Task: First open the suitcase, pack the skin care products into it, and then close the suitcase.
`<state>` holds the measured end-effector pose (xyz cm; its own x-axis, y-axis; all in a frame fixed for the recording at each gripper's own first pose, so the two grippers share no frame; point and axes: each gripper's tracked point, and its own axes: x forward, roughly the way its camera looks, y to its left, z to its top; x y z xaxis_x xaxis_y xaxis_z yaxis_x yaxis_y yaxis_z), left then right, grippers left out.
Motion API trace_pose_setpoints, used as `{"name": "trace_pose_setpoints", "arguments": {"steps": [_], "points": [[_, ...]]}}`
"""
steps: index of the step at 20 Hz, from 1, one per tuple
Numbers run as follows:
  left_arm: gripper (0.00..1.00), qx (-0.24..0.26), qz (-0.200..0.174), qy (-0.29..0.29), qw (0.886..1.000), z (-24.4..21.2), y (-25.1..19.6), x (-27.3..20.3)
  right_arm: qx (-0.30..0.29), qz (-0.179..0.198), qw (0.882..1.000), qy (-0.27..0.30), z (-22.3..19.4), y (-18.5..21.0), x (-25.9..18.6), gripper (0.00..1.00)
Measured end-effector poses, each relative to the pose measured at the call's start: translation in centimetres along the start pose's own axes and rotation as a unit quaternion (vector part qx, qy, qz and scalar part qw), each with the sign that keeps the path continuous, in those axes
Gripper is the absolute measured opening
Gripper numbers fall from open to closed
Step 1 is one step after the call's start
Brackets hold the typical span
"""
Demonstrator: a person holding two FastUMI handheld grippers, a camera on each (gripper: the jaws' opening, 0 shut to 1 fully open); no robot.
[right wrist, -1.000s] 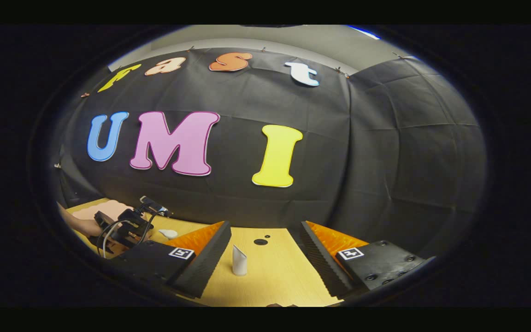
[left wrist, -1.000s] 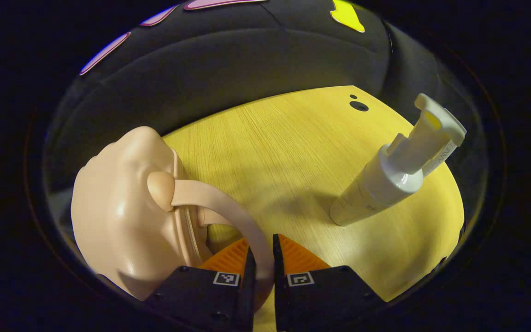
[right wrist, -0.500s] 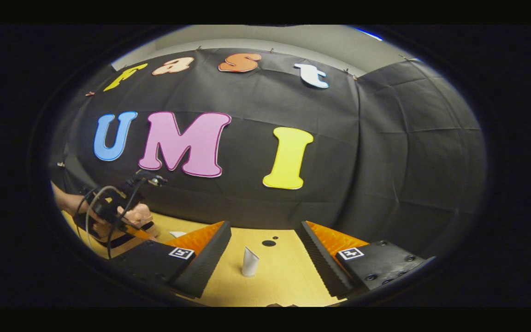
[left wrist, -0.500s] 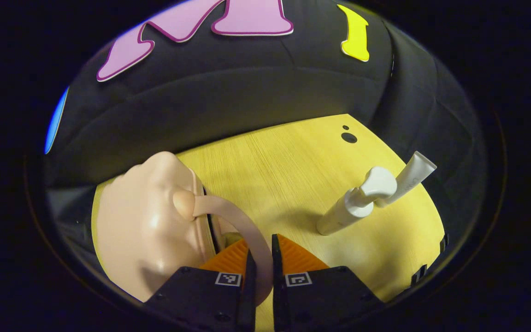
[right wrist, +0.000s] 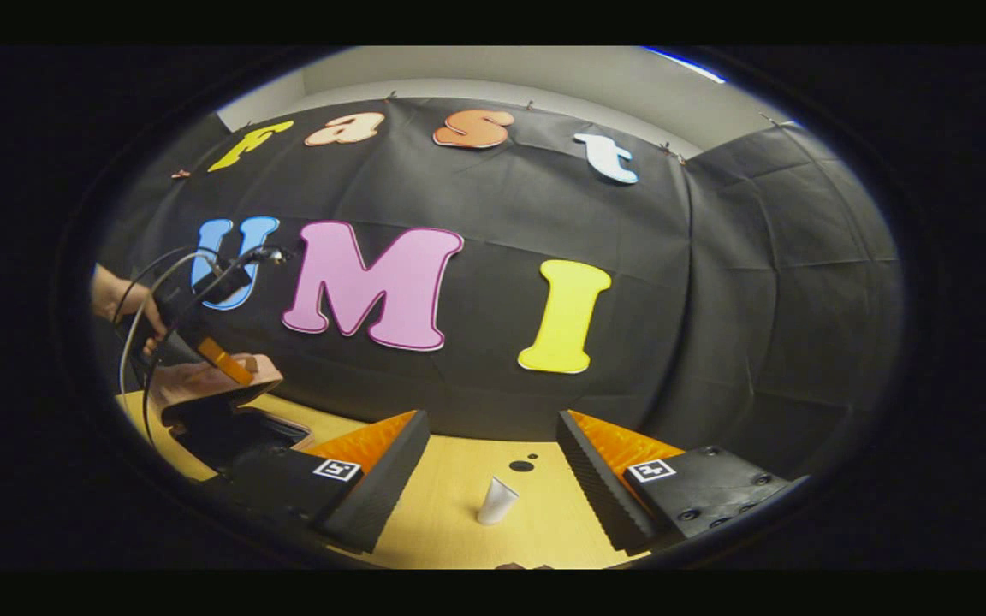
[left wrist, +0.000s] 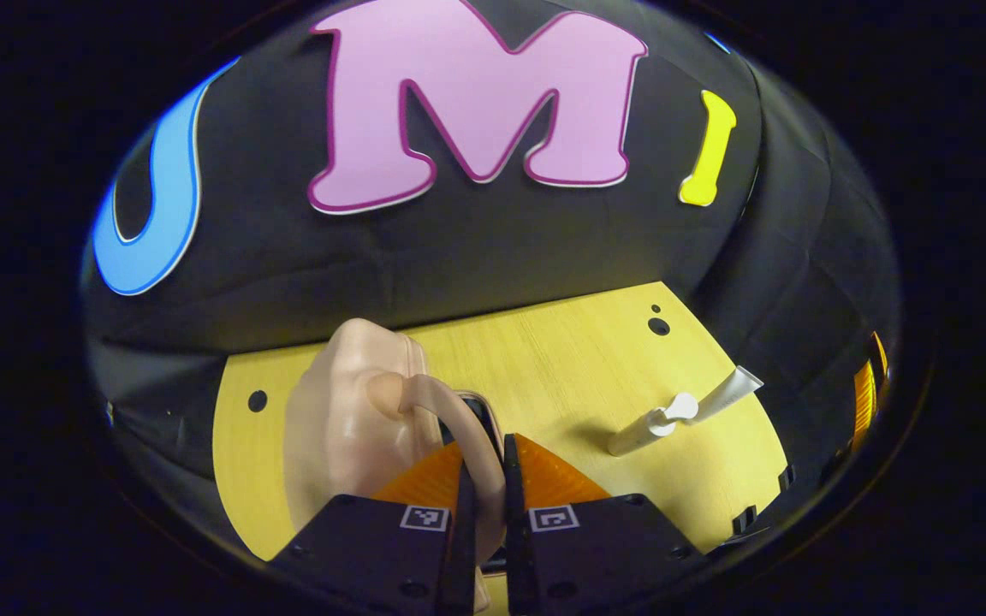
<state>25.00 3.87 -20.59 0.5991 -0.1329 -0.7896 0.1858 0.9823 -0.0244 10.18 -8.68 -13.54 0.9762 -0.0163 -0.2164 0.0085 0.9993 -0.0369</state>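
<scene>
Left claw (left wrist: 484, 479): sat at the bottom centre of the left gripper view, its two fingers pressed close together on the suitcase handle (left wrist: 450, 419), which ran up between them.
Left claw from afar: in the right gripper view it appeared at the left edge (right wrist: 223, 359), held by a hand (right wrist: 129, 312) with cables looping over it.
Suitcase (left wrist: 356, 428): a pale peach hard shell, lower left of centre in the left gripper view, resting on the bench (left wrist: 561, 368); a dark gap showed along its seam beside the handle.
Suitcase from afar: in the right gripper view its lid (right wrist: 210, 381) stood raised at the left edge, above a dark interior.
Right claw (right wrist: 493, 479): spread wide at the bottom of the right gripper view, gripping nothing, with the bench showing between its fingers.
Pump bottle (left wrist: 651, 425): white, stood at the right of the left gripper view, well apart from the suitcase.
Tube (left wrist: 728, 393): white, just behind the pump bottle in that view; whether they touched could not be told.
Tube in the right gripper view (right wrist: 497, 500): stood upright on the bench, framed between the open fingers at lower centre.
Bench holes (left wrist: 658, 325): two dark round spots near the far edge, upper right of the wooden top.
</scene>
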Motion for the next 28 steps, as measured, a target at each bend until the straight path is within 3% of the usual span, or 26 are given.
{"name": "trace_pose_setpoints", "arguments": {"steps": [4,7,8,10,11,12,17,22,26,28], "points": [[0.24,0.028,0.042,-0.002,0.999,1.2,8.6,-4.5,-0.013,0.006,1.000,-0.015,2.3,2.9,-0.5,0.96],[0.13,0.048,0.088,0.010,0.995,0.3,16.1,-7.3,-0.019,0.007,1.000,-0.023,3.5,5.2,-1.2,0.96],[0.17,0.054,0.102,0.015,0.993,-0.2,18.9,-8.1,-0.019,0.007,1.000,-0.024,3.8,6.1,-1.4,0.96],[0.17,0.051,0.120,0.023,0.991,-1.7,22.8,-8.6,-0.020,0.010,1.000,-0.020,4.1,7.8,-2.0,0.97],[0.13,0.048,0.127,0.028,0.990,-2.7,24.5,-8.5,-0.022,0.011,1.000,-0.019,4.2,8.6,-2.3,0.97],[0.17,0.046,0.134,0.031,0.989,-3.6,26.4,-8.4,-0.025,0.013,0.999,-0.018,4.3,9.4,-2.6,0.96],[0.17,0.020,0.159,0.042,0.986,-9.5,34.5,-5.9,-0.039,0.016,0.999,-0.007,4.0,12.1,-4.0,0.96],[0.17,-0.008,0.185,0.082,0.979,-17.1,40.4,-1.4,-0.047,-0.017,0.999,-0.005,3.9,11.3,-5.9,0.98],[0.21,-0.002,0.200,0.102,0.974,-19.8,43.6,1.6,-0.070,-0.033,0.997,0.003,3.1,11.2,-7.5,0.97],[0.29,0.004,0.217,0.094,0.972,-19.7,44.7,1.8,-0.082,-0.031,0.996,0.006,2.5,11.5,-8.3,0.97]]}}
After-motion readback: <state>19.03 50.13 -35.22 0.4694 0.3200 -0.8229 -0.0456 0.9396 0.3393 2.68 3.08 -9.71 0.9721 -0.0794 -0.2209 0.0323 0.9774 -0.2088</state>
